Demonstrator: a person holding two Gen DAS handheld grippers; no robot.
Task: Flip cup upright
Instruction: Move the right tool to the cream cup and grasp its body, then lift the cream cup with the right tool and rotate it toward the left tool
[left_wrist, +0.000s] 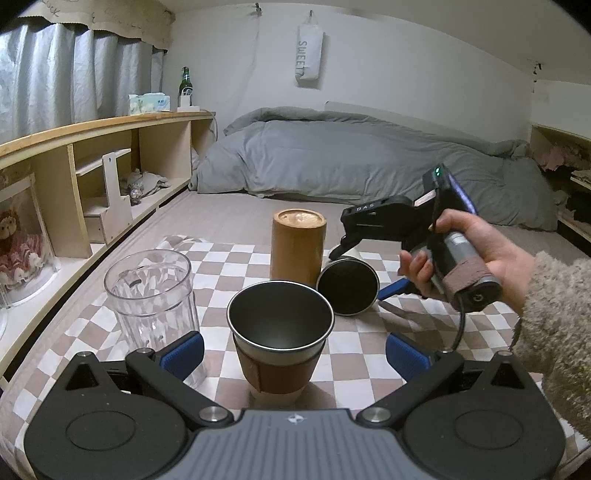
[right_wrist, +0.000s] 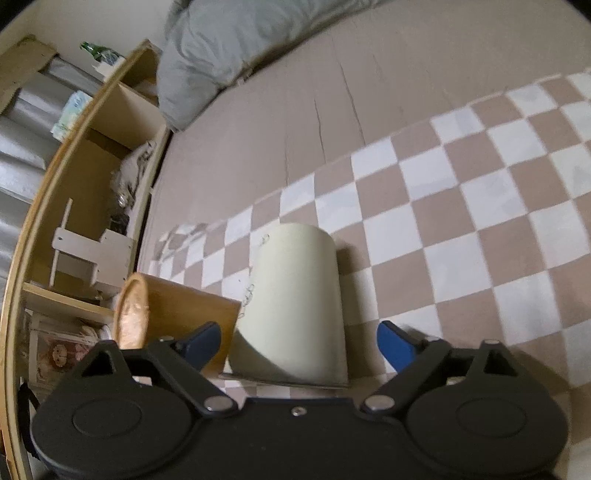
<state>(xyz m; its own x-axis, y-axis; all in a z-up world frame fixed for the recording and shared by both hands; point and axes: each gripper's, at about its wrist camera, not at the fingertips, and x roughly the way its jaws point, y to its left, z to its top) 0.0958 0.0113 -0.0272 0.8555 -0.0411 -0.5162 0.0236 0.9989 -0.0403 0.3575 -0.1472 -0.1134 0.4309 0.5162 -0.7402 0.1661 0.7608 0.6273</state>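
Note:
A cream cup lies on its side on the checkered cloth, its dark mouth facing the left wrist camera. My right gripper is open, its blue pads either side of the cup near the rim, not touching; it also shows in the left wrist view, held by a hand. A steel cup with a brown sleeve stands upright between the open pads of my left gripper, which do not touch it.
A bamboo cylinder stands upside down just left of the lying cup. A clear faceted glass stands at the left. A wooden shelf unit runs along the left, a grey duvet lies behind.

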